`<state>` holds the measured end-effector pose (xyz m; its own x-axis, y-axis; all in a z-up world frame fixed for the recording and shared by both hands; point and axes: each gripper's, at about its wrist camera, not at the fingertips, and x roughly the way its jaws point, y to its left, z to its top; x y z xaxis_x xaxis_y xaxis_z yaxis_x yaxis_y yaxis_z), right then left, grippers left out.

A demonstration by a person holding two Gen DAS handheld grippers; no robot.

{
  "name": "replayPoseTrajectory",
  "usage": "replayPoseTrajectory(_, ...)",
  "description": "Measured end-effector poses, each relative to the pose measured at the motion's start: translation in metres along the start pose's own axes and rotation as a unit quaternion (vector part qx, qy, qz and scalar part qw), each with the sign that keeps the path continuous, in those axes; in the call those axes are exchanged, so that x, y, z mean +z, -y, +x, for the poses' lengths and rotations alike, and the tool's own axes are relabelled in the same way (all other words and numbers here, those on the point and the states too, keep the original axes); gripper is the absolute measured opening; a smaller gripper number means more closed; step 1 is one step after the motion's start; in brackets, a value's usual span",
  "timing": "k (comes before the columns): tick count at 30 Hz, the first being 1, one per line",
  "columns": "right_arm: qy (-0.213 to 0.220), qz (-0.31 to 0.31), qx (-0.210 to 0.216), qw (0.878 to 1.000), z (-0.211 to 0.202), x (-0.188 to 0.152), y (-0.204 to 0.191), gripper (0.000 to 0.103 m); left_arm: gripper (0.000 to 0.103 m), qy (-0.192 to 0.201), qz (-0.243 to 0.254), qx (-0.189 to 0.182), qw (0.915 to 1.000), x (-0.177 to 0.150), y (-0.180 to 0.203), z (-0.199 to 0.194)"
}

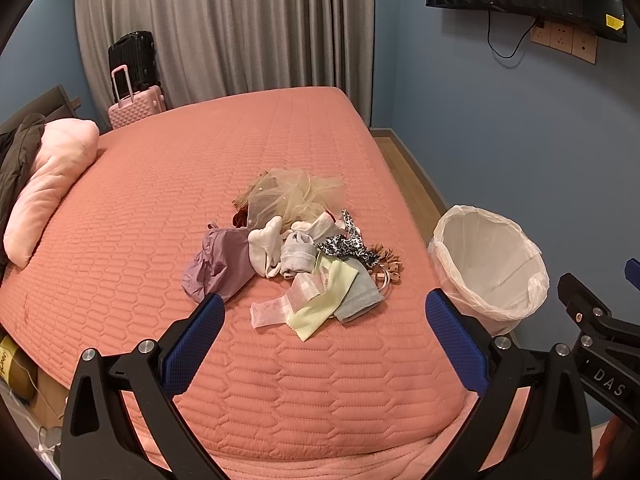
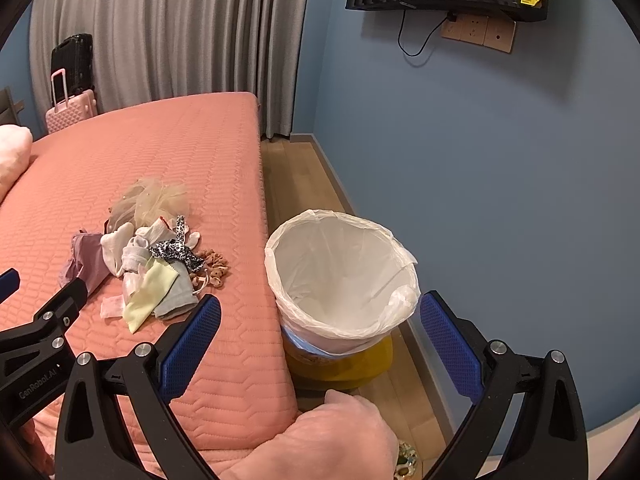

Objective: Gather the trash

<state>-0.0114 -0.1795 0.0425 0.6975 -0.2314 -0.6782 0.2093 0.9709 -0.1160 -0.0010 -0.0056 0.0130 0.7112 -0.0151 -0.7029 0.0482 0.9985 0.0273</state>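
Right wrist: bag-lined bin point(image 2: 340, 276), empty.

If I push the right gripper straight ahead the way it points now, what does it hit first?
Most likely the white-lined trash bin, which sits between the open fingers of the right gripper beside the bed. Nothing shows in the gap before it, though depth is hard to judge; aimed higher, it would pass over the rim toward the blue wall.

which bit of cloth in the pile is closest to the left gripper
The pale yellow-green cloth, a flat square with a zigzag edge, lies at the pile's near edge. Its corner reaches closest to the open left gripper, ahead of the pink checked strip and grey piece.
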Motion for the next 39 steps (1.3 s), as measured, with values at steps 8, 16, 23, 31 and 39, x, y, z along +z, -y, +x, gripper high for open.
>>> replayPoseTrajectory(8, 0.0, 0.0, 0.0, 1.0, -0.0001, 0.0003, 0.0003, 0.097, 0.096, 0.004, 0.001, -0.001, 1.0, 0.0007, 0.0, -0.0022)
replayPoseTrajectory(16, 0.0, 0.0, 0.0, 1.0, -0.0004, 0.0006, -0.0001, 0.097, 0.096, 0.007, 0.002, -0.001, 1.0, -0.0008, 0.0002, -0.0036)
replayPoseTrajectory(23, 0.0, 0.001, -0.001, 1.0, -0.0007, 0.0016, 0.0014, 0.097, 0.096, 0.007, 0.001, -0.002, 1.0, -0.0008, 0.0006, -0.0035)
replayPoseTrajectory(31, 0.0, 0.003, -0.001, 1.0, -0.0012, 0.0014, 0.0018, 0.097, 0.096, 0.007, 0.002, -0.003, 1.0, -0.0013, 0.0005, -0.004)
replayPoseTrajectory(39, 0.0, 0.001, -0.004, 1.0, -0.0014, 0.0012, 0.0022, 0.097, 0.096, 0.005, 0.003, -0.008, 1.0, -0.002, -0.0004, -0.0028)
